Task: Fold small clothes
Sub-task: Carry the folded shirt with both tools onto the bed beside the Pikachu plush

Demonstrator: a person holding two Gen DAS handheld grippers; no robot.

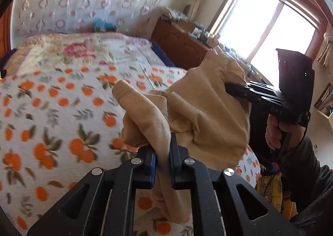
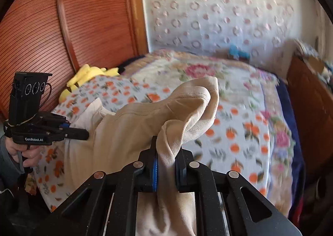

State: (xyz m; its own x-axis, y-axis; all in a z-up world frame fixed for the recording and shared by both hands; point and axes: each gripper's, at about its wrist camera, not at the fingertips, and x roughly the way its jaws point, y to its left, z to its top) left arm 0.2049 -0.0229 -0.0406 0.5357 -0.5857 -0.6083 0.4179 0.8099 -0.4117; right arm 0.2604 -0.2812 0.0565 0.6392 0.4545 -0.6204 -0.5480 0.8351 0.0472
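A small beige garment (image 1: 197, 111) hangs in the air between both grippers, above a bed. My left gripper (image 1: 163, 152) is shut on one bunched edge of it. My right gripper (image 2: 166, 159) is shut on another bunched edge of the same garment (image 2: 129, 132). In the left wrist view the right gripper (image 1: 231, 88) enters from the right, its tips buried in the cloth. In the right wrist view the left gripper (image 2: 83, 133) is at the left, its tips at the cloth's far side. The garment sags in folds between them.
The bed carries a white blanket with orange fruit print (image 1: 52, 121) and a floral quilt (image 2: 208, 71) behind. A yellow plush (image 2: 87, 75) lies by the wooden headboard (image 2: 62, 28). A wooden cabinet (image 1: 179, 46) and a window (image 1: 266, 28) are at the right.
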